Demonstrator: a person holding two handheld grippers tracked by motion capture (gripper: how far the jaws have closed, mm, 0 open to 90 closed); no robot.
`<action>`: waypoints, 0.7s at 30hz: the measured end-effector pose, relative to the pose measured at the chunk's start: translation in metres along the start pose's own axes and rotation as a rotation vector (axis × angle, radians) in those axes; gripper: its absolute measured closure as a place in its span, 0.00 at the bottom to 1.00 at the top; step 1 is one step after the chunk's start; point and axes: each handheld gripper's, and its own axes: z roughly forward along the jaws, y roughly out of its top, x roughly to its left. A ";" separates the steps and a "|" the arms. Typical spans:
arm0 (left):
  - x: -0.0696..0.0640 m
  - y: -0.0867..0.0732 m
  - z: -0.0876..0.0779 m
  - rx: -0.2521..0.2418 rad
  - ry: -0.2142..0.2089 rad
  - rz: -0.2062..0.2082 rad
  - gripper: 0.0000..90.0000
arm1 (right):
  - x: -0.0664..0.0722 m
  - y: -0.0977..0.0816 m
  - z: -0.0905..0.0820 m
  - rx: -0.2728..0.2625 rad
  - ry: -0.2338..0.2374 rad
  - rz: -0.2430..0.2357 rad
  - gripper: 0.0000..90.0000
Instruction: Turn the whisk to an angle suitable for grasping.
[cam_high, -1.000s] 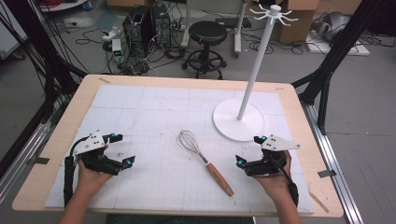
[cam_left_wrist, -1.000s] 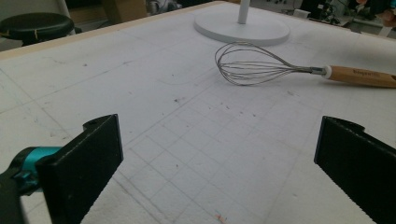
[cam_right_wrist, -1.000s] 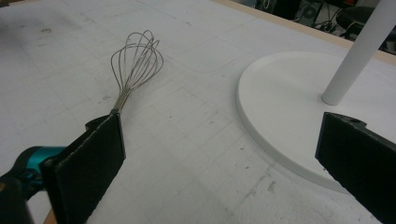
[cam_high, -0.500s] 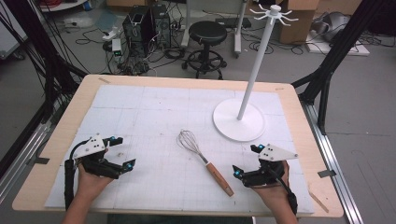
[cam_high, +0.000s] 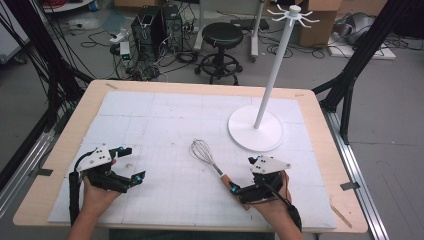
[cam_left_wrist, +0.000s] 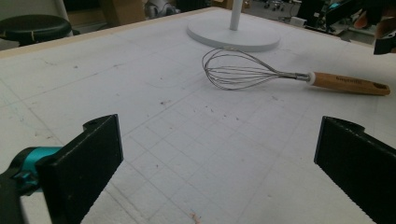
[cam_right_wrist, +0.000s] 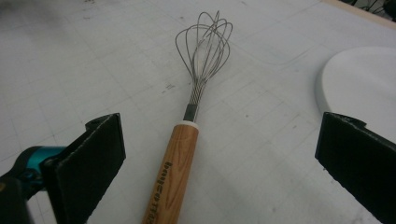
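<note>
Since the earlier frames, the right gripper (cam_high: 239, 190) has been drawn back toward the near edge of the table and swung in over the handle end of the wire whisk with a light wooden handle (cam_high: 212, 164); the left gripper (cam_high: 132, 164) has hardly been shifted. In the right gripper view, the whisk (cam_right_wrist: 184, 140) is seen lying flat between the two black jaws, which are spread wide and are not touching it; the handle runs up the middle of the gap, nearer the left jaw, and the wire loops point away from the camera. Nothing is gripped by either tool. The left gripper is held low over the white gridded foam mat (cam_high: 165, 125) at the near left, its jaws likewise set wide apart with nothing between them. From the left gripper view, the whisk (cam_left_wrist: 280, 77) is seen lying well ahead, wire loops to the left and handle to the right. A white pole stand with a round flat base (cam_high: 256, 129) is placed on the mat beyond the whisk, toward the far right, apart from it. The mat is laid on a pale wooden table (cam_high: 320, 130).
</note>
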 end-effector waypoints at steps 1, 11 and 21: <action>0.000 0.000 0.000 0.000 0.000 0.001 0.02 | 0.001 0.000 0.003 0.007 0.003 0.005 0.00; -0.001 0.000 -0.001 0.008 0.004 0.011 0.02 | 0.014 -0.001 0.022 0.092 0.020 -0.036 0.05; 0.000 0.000 0.000 0.001 0.000 0.005 0.02 | 0.016 -0.005 0.024 0.136 0.026 -0.039 0.17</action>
